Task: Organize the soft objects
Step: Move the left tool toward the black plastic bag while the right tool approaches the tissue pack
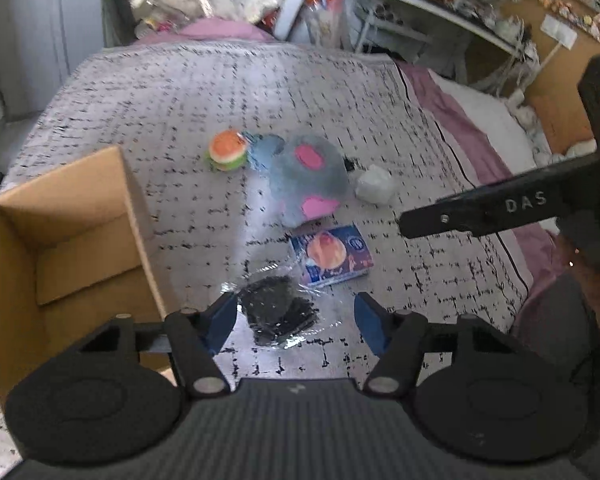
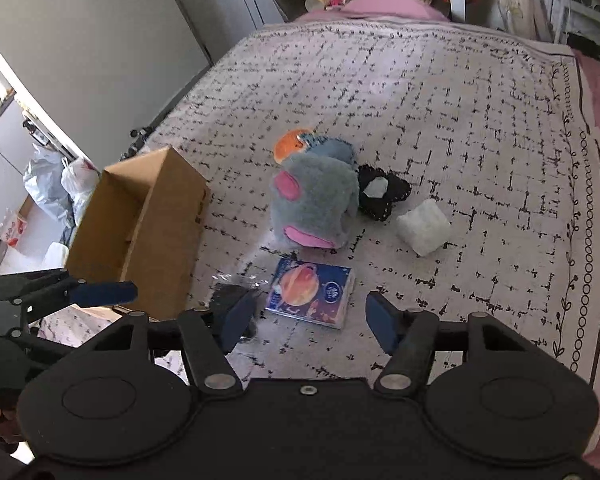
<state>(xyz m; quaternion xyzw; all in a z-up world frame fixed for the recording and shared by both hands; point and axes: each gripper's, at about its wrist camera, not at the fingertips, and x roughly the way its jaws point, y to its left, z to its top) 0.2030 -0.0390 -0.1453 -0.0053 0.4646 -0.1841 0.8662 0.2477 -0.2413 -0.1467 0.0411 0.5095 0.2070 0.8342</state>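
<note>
Two hand-held grippers: both are hanging over the bed (image 1: 340, 92), tilted down, each with its blue pads standing apart and nothing between them.
Bed: it is carrying all the soft things on a pale blanket with black dashes.
Cardboard box (image 1: 64, 236): it is sitting open on the bed, left of the pile, apparently the place for sorted items.
Grey plush (image 2: 314, 204): it is lying at the middle of the pile with pink patches showing, touching the burger toy (image 1: 228, 154) behind it.
Blue packet (image 2: 312, 292): it is lying flat just ahead of the right hand-held gripper (image 2: 308, 320), long side running left to right across its pads.
Black bagged item (image 1: 278, 310): it is lying directly ahead of the left hand-held gripper (image 1: 294, 320), beside the box; the left looks nearer to it, the right nearer to the packet.
White bundle (image 2: 423, 227): it is sitting apart, right of the plush.
View difference: the right wrist is showing a black stitched piece (image 2: 384, 192) behind the plush, mostly hidden from the left wrist, which is showing the burger whole.
</note>
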